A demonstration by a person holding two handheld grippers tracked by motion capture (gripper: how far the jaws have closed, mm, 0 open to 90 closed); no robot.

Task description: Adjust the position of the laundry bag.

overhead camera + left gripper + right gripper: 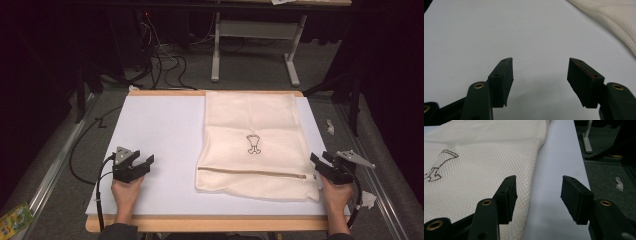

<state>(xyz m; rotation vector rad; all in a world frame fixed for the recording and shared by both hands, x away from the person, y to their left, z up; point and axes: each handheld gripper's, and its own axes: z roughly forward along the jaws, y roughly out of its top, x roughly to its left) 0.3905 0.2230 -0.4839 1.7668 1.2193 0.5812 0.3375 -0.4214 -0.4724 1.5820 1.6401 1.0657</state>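
On the surface (150, 130): we see a white board with wooden edges, and a cream mesh bag (255, 145) lying flat on its right half.
Bag position: from the board's centre it lies toward 3 o'clock, reaching the far edge at 12 o'clock and stopping short of the near edge.
Bag details: we see a small dark outline drawing (253, 144) near its middle and a zipper line (255, 173) running across near its 6 o'clock end.
Left tongs (141, 163): held in our left hand (125, 192) at about 8 o'clock on the board, well apart from the bag, jaws spread wide with nothing between them.
Left gripper view: we see bare white board between the jaws and the bag's mesh edge (614, 22) at 2 o'clock.
Right tongs (320, 164): held in our right hand (336, 196) at about 4 o'clock, just beside the bag's right edge, jaws spread wide and empty.
Right gripper view: we see the bag's right edge (534, 170) running between the jaws, one jaw over mesh, the other over bare board.
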